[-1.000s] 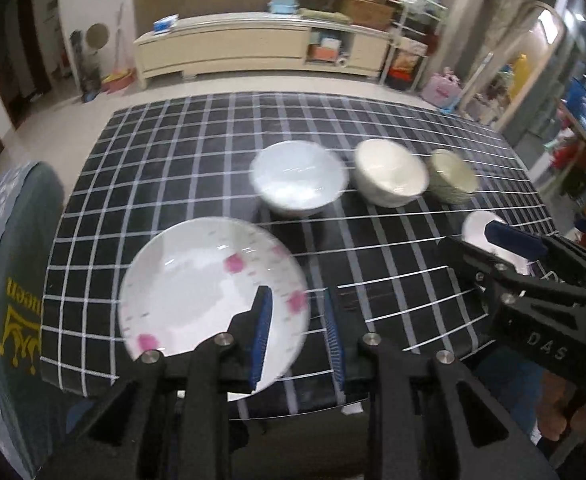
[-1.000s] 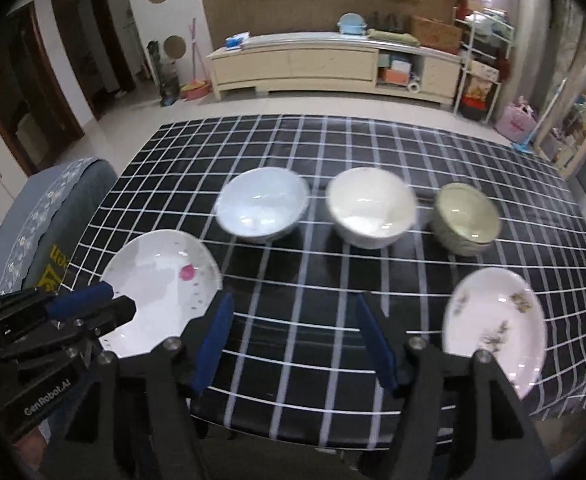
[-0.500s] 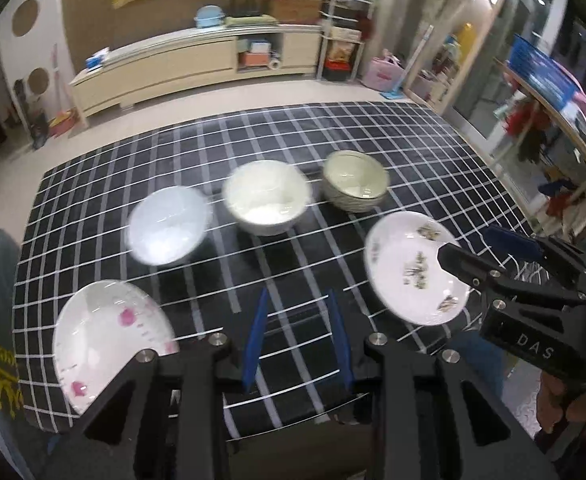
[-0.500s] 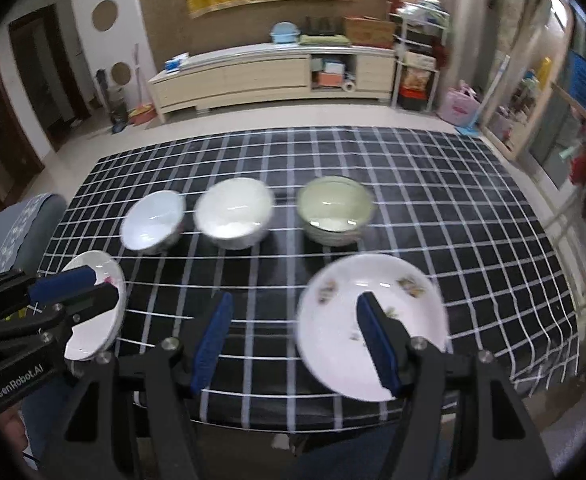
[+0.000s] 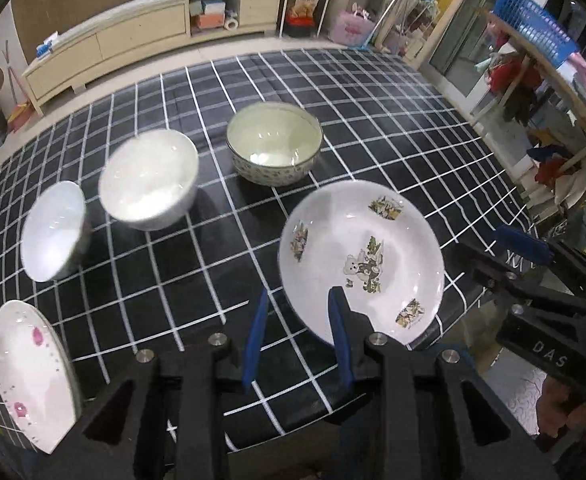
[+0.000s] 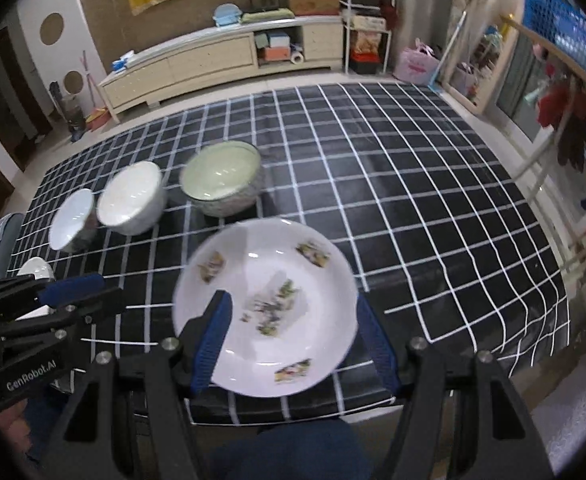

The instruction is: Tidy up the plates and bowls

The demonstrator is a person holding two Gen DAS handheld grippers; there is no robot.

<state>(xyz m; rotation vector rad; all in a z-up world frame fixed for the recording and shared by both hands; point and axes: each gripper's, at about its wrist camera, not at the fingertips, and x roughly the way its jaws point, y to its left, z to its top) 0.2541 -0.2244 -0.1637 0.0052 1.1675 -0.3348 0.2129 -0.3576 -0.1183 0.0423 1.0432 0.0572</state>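
Three bowls and two plates sit on the black tablecloth with the white grid (image 5: 373,128), and I take them first through my left wrist camera. My left gripper (image 5: 297,344) hangs over the near edge of the table with its blue pads a narrow gap apart and nothing between them; the right pad overlaps the near rim of the white plate printed with a bear and small pictures (image 5: 361,256), though I cannot tell whether it touches. Behind that plate stands the pale green bowl with a patterned outside (image 5: 275,146), to its left the plain white bowl (image 5: 149,178), then the smaller bluish-white bowl (image 5: 53,232). At the near left corner lies the white plate with pink flowers (image 5: 29,372). The right gripper's black body (image 5: 533,276) juts in from the right edge.

Through the right wrist camera, my right gripper (image 6: 293,340) stands wide apart and unloaded, its pads on either side of the bear plate (image 6: 265,304), which lies flat on the cloth (image 6: 413,200) near the front edge; motion blur smears the print. The green bowl (image 6: 221,176), white bowl (image 6: 129,200) and bluish bowl (image 6: 71,220) form a row behind and to the left. The left gripper (image 6: 73,292) shows at the left edge, with a sliver of the pink-flowered plate (image 6: 35,270) behind it.
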